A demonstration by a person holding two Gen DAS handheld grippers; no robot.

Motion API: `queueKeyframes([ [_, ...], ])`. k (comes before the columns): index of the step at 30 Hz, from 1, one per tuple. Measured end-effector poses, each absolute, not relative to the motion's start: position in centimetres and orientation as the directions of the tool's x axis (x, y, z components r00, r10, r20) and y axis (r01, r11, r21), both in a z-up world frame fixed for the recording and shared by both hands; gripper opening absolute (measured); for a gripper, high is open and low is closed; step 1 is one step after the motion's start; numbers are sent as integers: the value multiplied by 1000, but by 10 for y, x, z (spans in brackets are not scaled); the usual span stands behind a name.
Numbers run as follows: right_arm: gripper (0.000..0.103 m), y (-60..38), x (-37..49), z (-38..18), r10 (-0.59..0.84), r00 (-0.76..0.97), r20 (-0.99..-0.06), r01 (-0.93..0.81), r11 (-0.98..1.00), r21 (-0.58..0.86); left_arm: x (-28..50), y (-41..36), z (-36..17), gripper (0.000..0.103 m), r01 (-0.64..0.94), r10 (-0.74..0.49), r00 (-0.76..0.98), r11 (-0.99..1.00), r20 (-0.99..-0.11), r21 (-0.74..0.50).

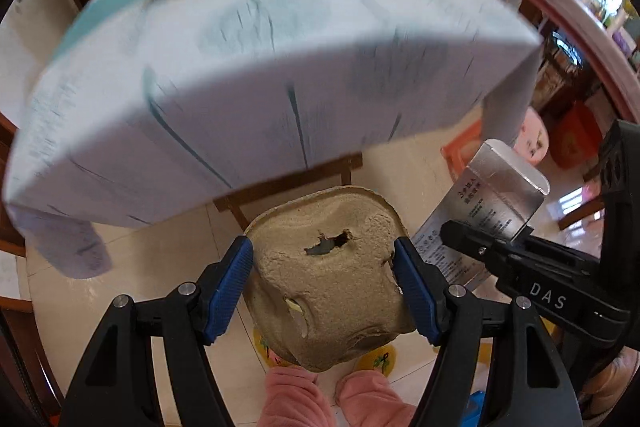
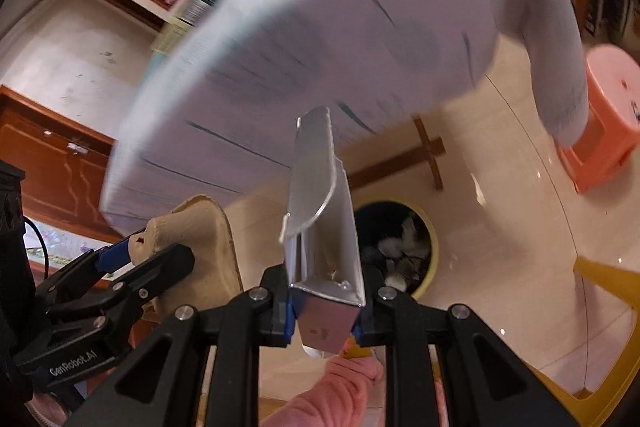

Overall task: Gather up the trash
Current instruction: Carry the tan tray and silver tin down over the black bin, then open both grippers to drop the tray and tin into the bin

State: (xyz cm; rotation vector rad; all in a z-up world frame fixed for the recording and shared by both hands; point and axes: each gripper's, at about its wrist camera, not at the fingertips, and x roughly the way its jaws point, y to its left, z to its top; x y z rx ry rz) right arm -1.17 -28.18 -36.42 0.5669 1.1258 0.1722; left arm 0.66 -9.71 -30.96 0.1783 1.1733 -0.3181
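A brown pulp tray (image 1: 332,279) is clamped in the left gripper (image 1: 324,291). A silver box (image 2: 324,227) is pinched in the right gripper (image 2: 325,311), above a bin (image 2: 430,247).

Tablecloth (image 1: 280,67), far items: motion-blurred

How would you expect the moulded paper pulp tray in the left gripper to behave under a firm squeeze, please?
The pulp tray probably crushes easily: it already shows a torn hole and dents. It looks light for its bulk, being thin and hollow. Its rough, fibrous surface should resist slipping between the left gripper pads, which press on its two sides.
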Motion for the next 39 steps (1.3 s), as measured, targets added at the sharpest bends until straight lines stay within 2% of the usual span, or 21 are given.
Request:
queueKeyframes([
  [8,20,-277,0,-444,382,379,-843,213,850,481,27,-99,-404,71,361,-156,327,932,-932,-29],
  [17,20,-264,10,-490,364,343,-866,230,861,453,37,-93,-461,74,396,-133,303,918,-944,-2],
  [31,24,-225,37,-491,371,278,-886,168,889,425,42,-46,-457,74,290,-90,329,957,-940,10],
  [33,29,-221,41,-492,361,270,-893,166,896,413,44,-40,-453,74,274,-88,338,962,-937,8],
  [35,43,-218,43,-492,354,264,-897,167,899,404,45,-36,-450,74,261,-87,344,965,-935,6],
  [36,54,-216,44,-491,342,262,-902,168,904,392,46,-33,-448,74,254,-87,347,967,-934,4],
  [39,57,-214,44,-489,330,276,-903,162,910,383,47,-28,-444,74,243,-87,357,970,-930,2],
])
